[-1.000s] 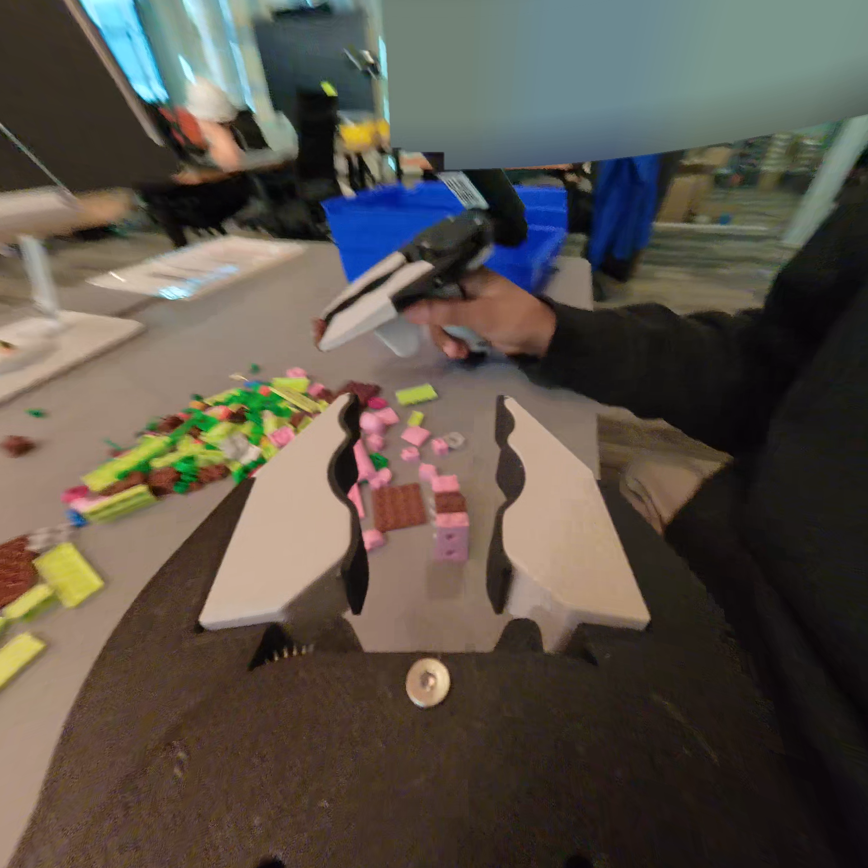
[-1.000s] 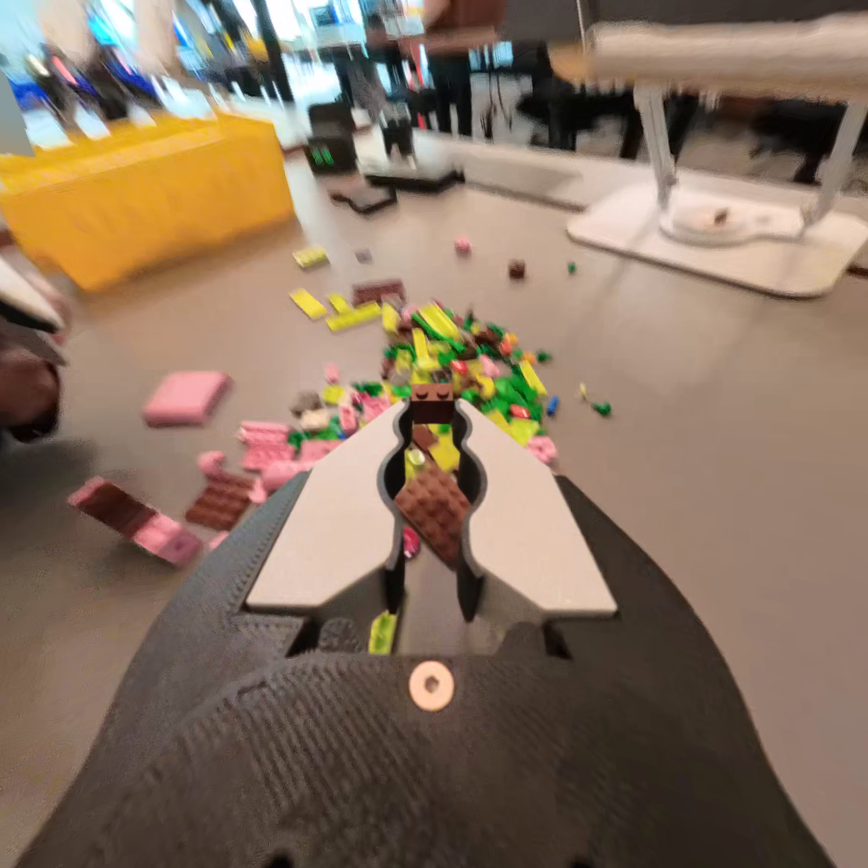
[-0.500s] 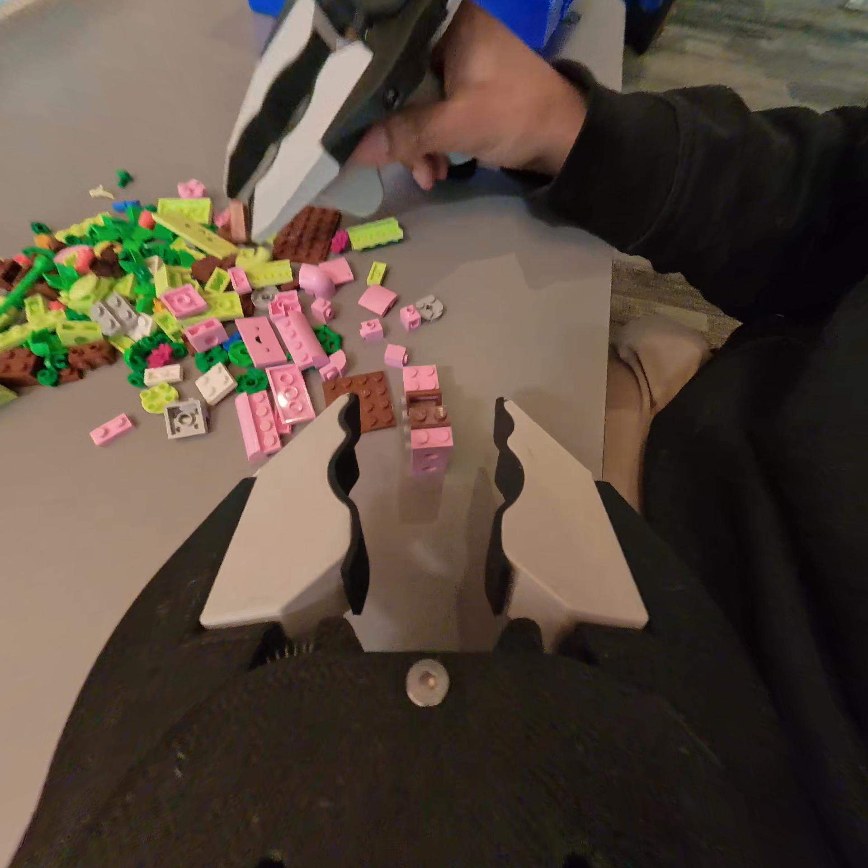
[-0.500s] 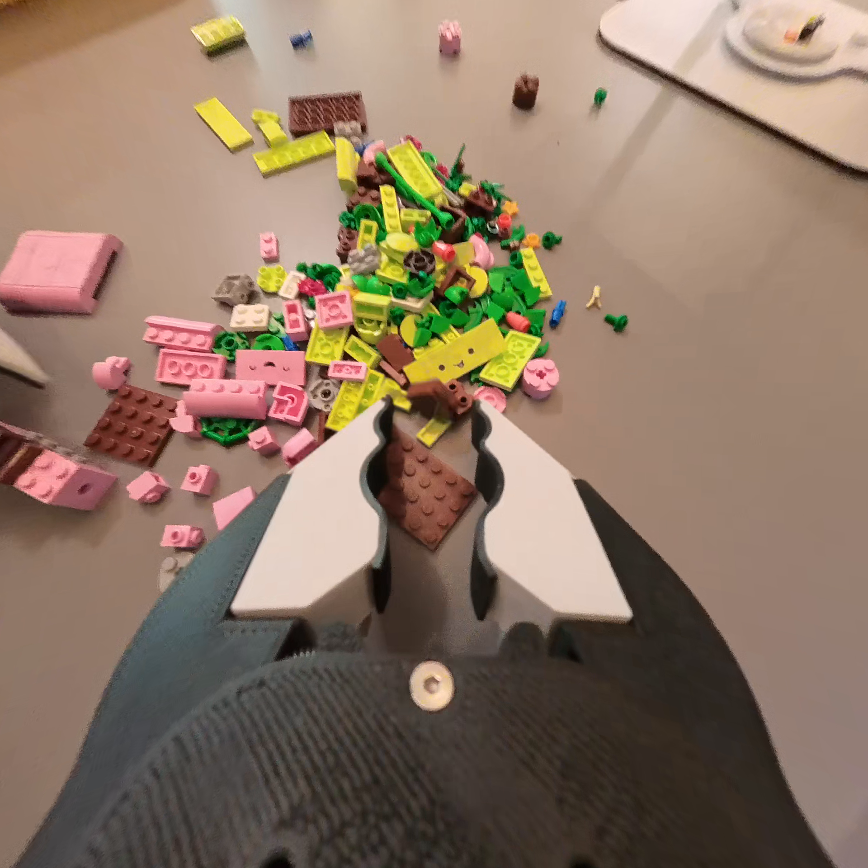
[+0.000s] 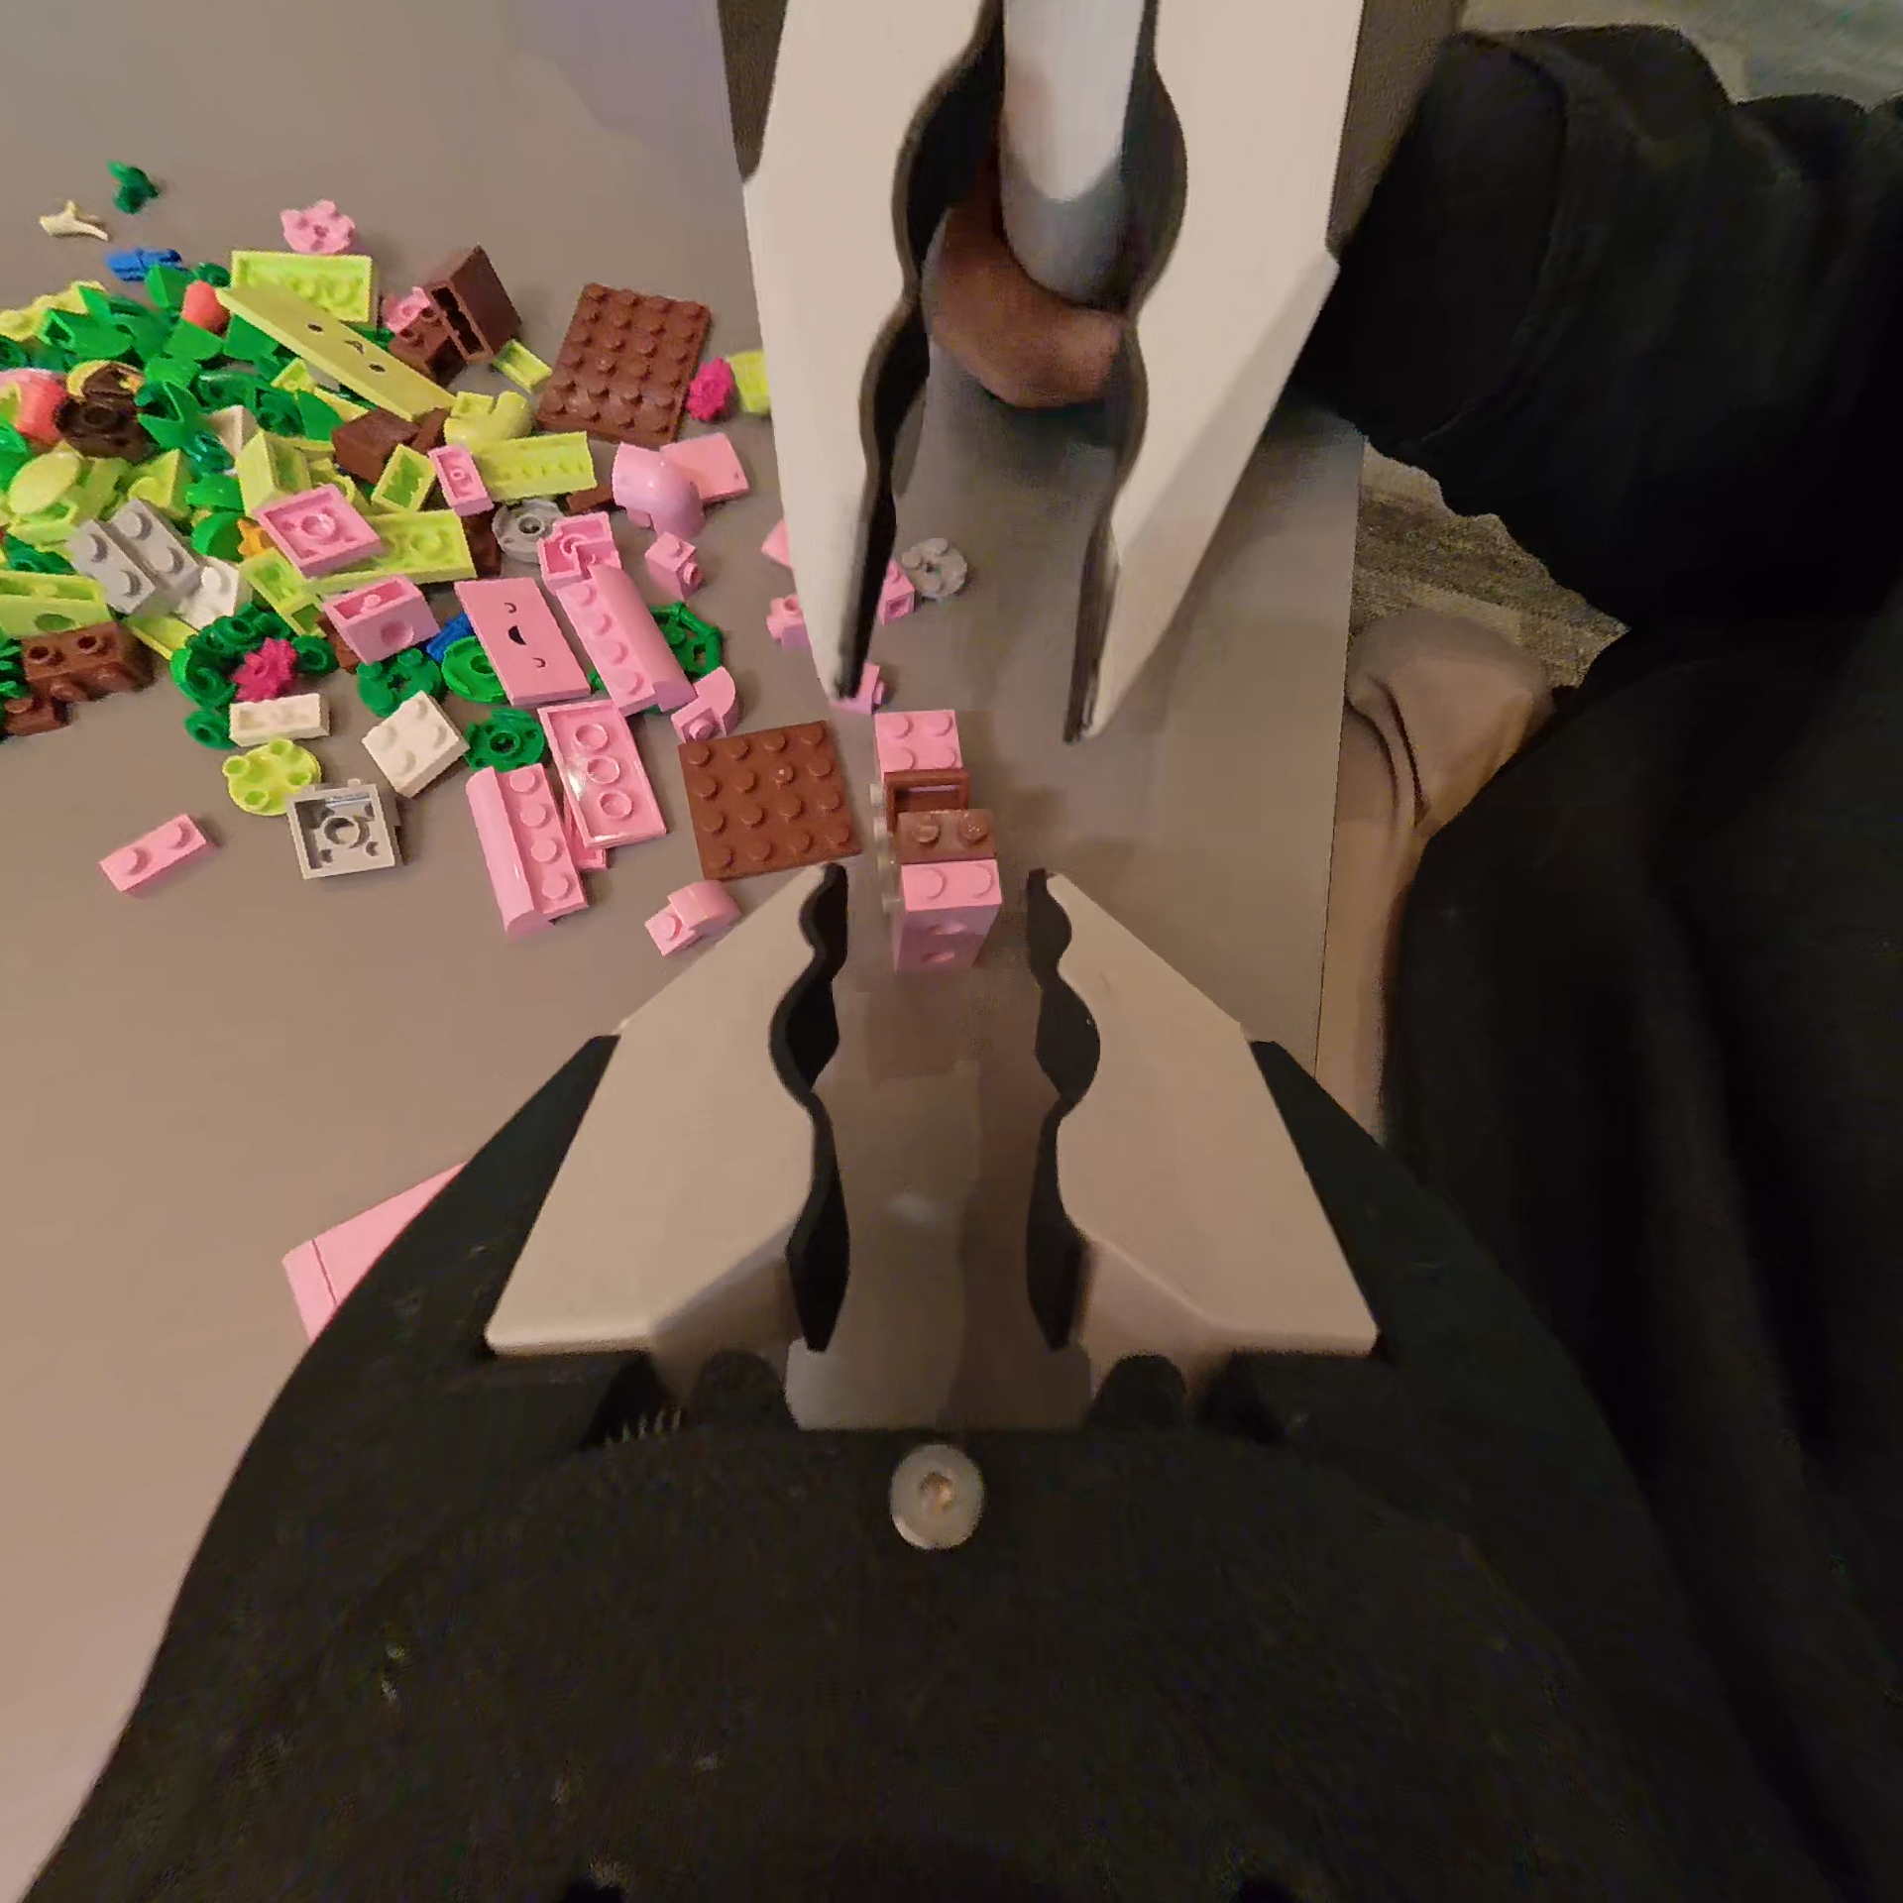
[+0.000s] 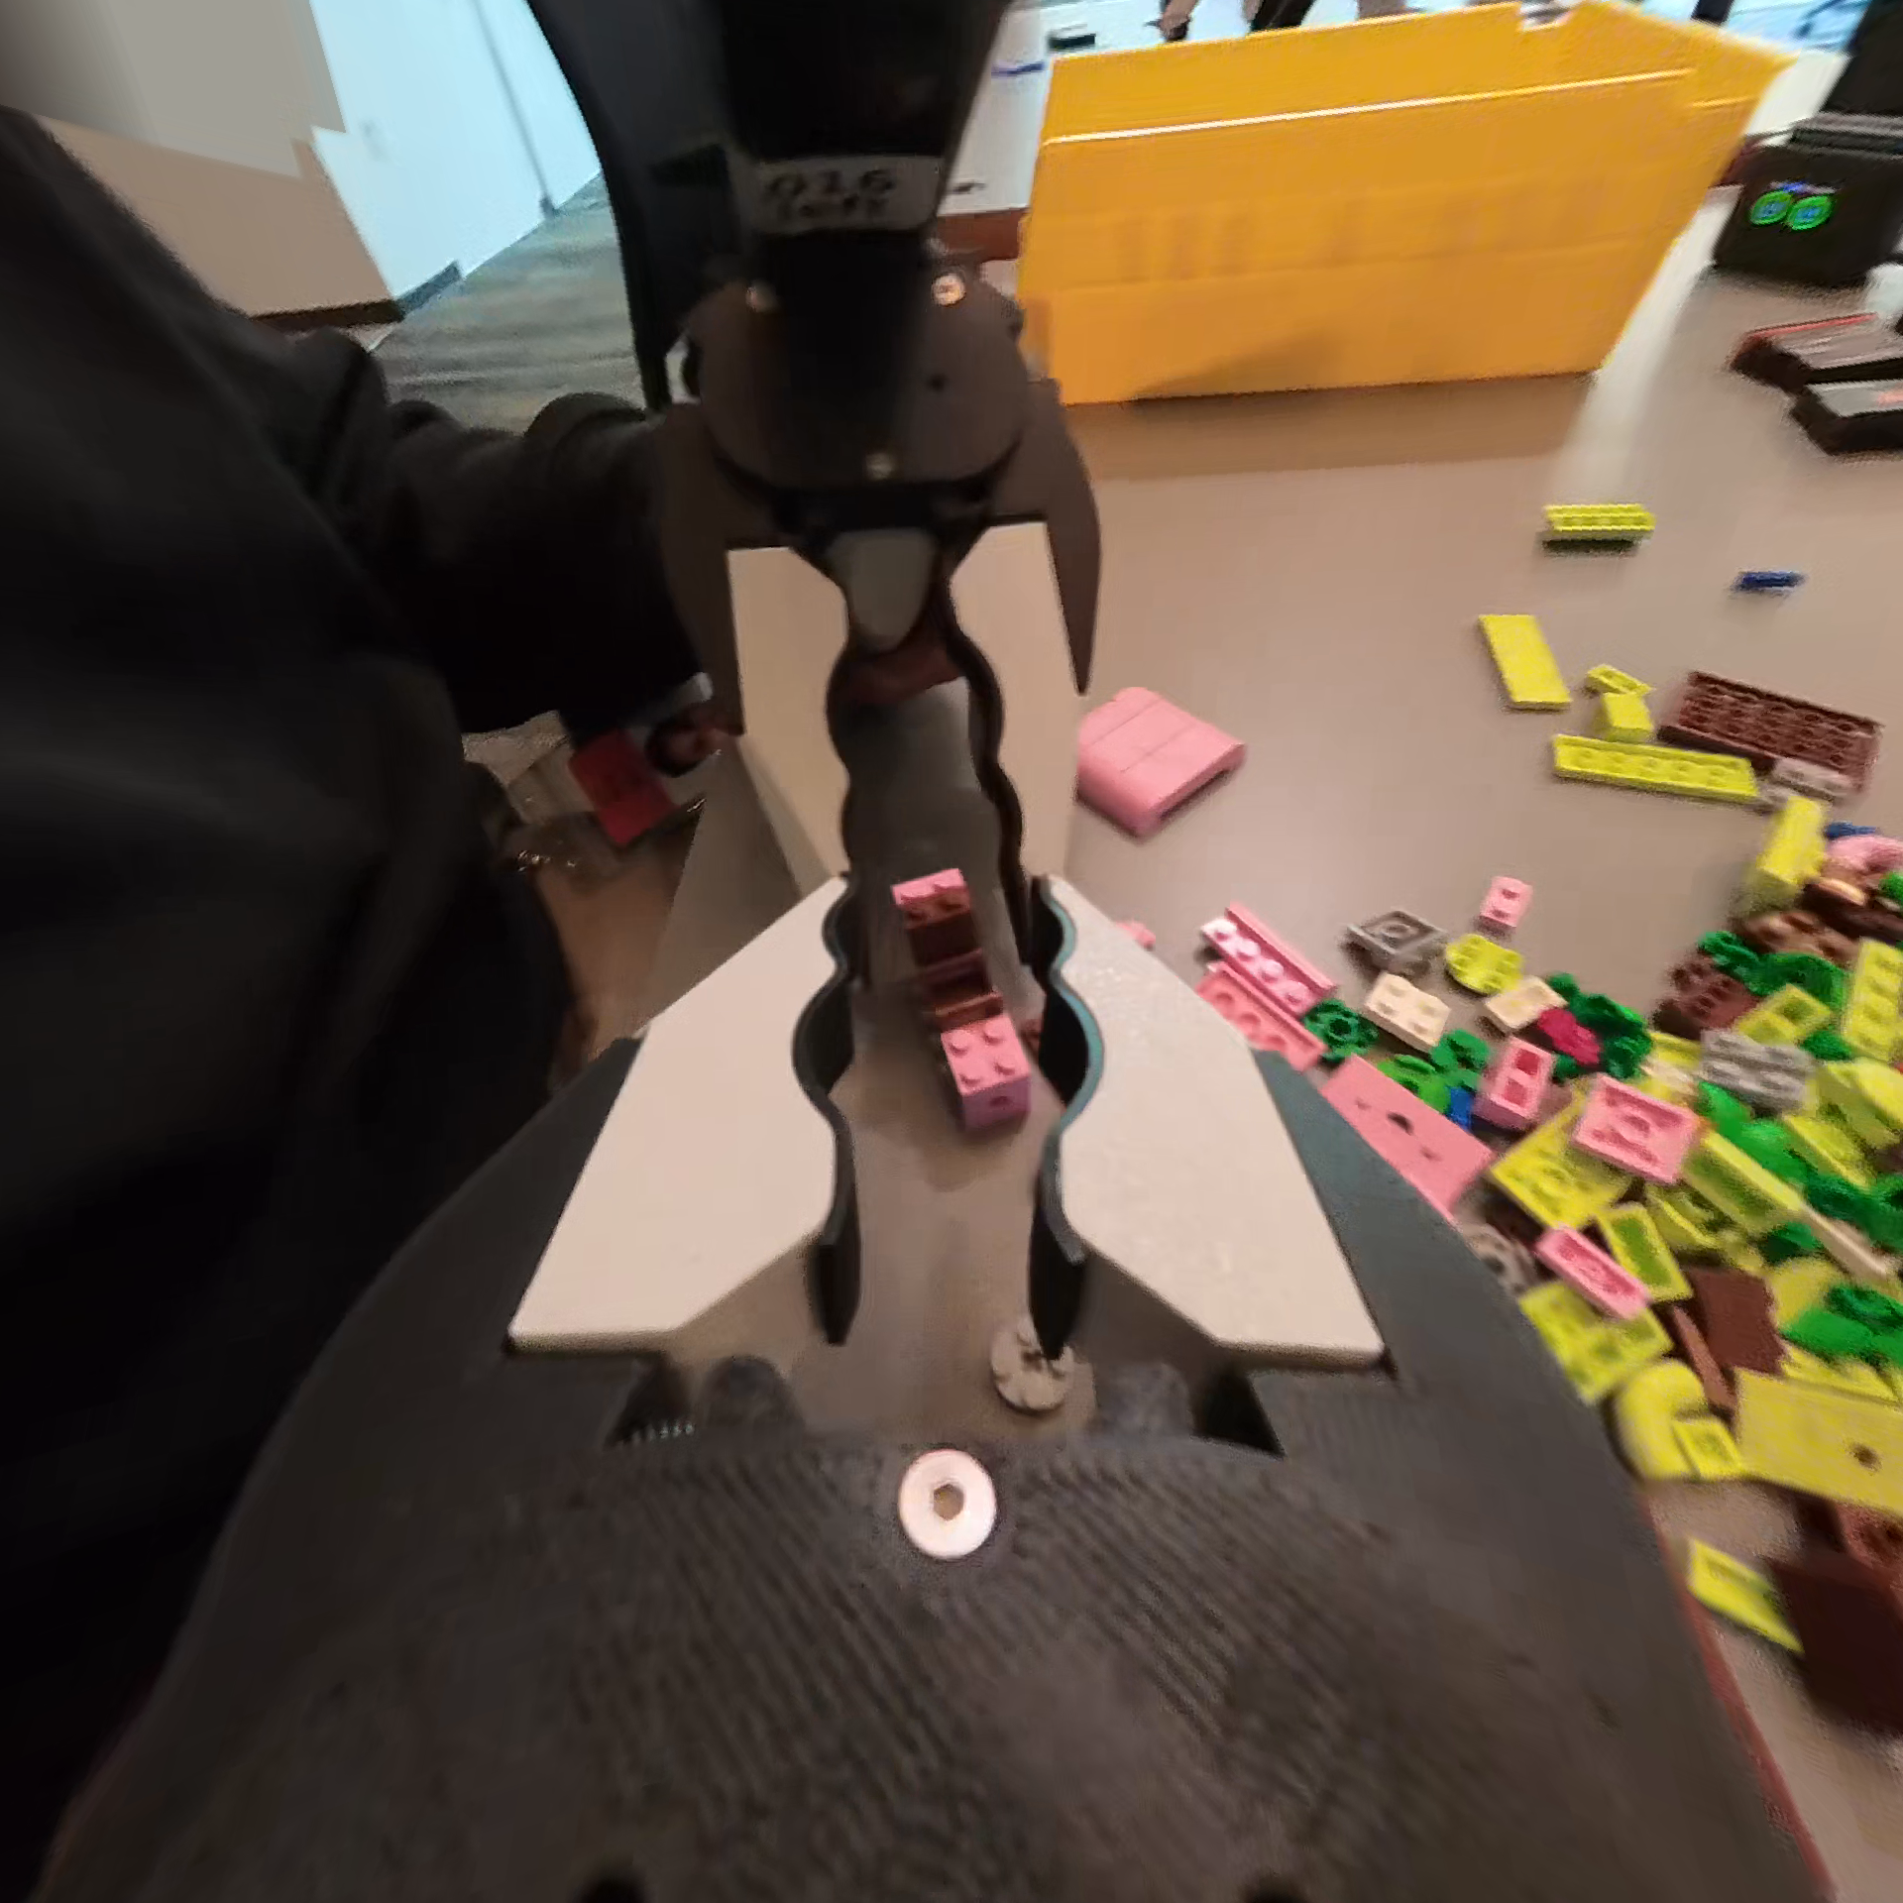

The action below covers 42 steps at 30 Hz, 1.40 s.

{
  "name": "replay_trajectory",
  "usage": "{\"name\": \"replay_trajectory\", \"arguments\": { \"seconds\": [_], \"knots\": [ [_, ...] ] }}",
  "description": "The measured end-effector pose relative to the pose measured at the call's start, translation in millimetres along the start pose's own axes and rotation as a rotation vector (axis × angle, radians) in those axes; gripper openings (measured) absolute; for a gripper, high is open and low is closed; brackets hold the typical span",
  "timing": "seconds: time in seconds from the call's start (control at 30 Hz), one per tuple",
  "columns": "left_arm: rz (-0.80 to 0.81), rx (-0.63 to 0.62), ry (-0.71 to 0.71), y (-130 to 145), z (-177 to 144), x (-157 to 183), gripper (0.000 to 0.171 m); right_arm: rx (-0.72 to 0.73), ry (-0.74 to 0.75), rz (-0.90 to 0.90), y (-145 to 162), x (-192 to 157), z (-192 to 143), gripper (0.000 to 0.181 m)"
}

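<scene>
A short row of joined bricks, pink at both ends and brown in the middle, lies on the grey table near its right edge. My left gripper is open, and the row's near pink end sits between its fingertips without touching them. My right gripper comes in from the opposite side, open, with its tips just past the row's far end. In the right wrist view the row lies between my right gripper's open fingers, and the left gripper faces it head-on. Both grippers are empty.
A brown square plate lies just left of the row. A pile of green, lime, pink and brown bricks spreads to the left. The table edge and a person's black sleeve are to the right. A yellow bin stands behind. The grippers' ends are close to 5 cm from one another.
My right gripper swung from over the brick pile to face the left gripper across the row and opened wider. Both grippers came down closer to the row.
</scene>
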<state>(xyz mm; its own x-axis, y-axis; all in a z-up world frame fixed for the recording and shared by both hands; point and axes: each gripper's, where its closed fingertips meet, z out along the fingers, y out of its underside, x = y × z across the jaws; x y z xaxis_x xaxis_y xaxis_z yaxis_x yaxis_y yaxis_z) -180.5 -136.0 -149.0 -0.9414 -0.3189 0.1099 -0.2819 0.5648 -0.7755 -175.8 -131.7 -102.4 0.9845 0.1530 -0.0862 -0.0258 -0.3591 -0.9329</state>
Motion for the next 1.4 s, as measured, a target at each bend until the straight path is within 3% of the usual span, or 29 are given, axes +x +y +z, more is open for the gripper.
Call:
{"name": "replay_trajectory", "arguments": {
  "seconds": [0.27, 0.33, 0.77, 0.8, 0.87, 0.9, 0.93, 1.0, 1.17, 1.23, 1.4],
  "knots": [
    [0.031, -0.066, -0.008, 8.4, 5.6, 1.5, 0.016, -0.201, 0.023, -0.043, 26.1, -0.6, 23.0, 0.024],
    [0.039, -0.066, -0.007, 8.6, 5.3, 2.1, 0.016, -0.204, 0.009, -0.052, 26.3, -3.4, 23.9, 0.013],
    [0.078, -0.087, -0.019, 10.9, 8.2, 2.5, 0.019, -0.186, 0.004, -0.008, 24.5, -3.1, 21.6, 0.012],
    [0.078, -0.089, -0.016, 11.2, 8.5, 3.0, 0.019, -0.102, -0.019, -0.003, 10.2, -7.1, 19.0, 0.014],
    [0.058, -0.087, -0.038, 9.8, 9.8, 0.0, 0.019, 0.345, -0.15, 0.049, -66.3, -23.6, -18.3, 0.012],
    [0.04, -0.086, -0.047, 8.9, 10.8, -1.1, 0.019, 0.409, -0.126, 0.075, -73.2, -14.4, -27.7, 0.011],
    [0.032, -0.085, -0.047, 8.4, 11.3, -1.1, 0.019, 0.318, -0.044, 0.08, -55.9, 0.3, -19.8, 0.012],
    [0.059, -0.085, -0.048, 8.8, 10.8, -0.7, 0.019, 0.227, -0.033, 0.105, -40.3, 3.0, -7.6, 0.012],
    [0.042, -0.074, -0.067, 6.9, 10.2, -2.8, 0.018, 0.352, -0.066, 0.269, -51.9, 15.4, -17.0, 0.012],
    [0.023, -0.061, -0.071, 5.1, 9.5, -4.0, 0.043, 0.405, -0.082, 0.349, -53.1, 23.1, -26.3, 0.012],
    [-0.1, 0.193, 0.015, -32.0, -8.6, -0.9, 0.053, 0.484, -0.13, 0.387, -60.8, 23.2, -37.6, 0.012]
  ]
}}
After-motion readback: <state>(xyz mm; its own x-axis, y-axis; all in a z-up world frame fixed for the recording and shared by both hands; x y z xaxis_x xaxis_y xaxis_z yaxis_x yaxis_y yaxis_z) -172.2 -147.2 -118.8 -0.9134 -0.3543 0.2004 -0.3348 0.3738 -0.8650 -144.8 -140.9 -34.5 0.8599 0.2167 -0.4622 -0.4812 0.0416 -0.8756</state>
